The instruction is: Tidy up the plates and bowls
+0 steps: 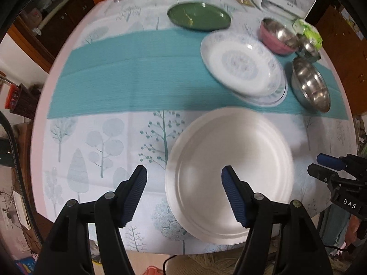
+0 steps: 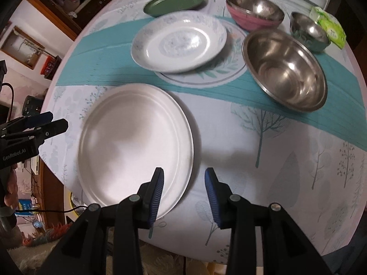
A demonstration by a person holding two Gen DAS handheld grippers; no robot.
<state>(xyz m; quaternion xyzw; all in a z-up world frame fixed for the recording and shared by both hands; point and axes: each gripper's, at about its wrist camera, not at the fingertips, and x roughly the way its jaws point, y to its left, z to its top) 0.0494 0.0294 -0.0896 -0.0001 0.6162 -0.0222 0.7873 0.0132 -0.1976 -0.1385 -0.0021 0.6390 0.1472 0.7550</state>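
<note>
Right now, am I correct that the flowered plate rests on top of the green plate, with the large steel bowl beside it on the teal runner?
Not quite. The flowered plate rests on a leaf-patterned plate, not the green plate, which lies apart behind it. The right wrist view shows this. The large steel bowl does sit beside it on the teal runner.

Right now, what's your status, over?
Left gripper and right gripper open, empty. White plate flat on tablecloth, near table edge. Nothing in the way.

We see a softly lit scene under overhead light, with gripper shadows smudged across the white plate, bright glints in the steel bowl, motion blur on the dishes, and fisheye bending with dark vignetted corners.
</note>
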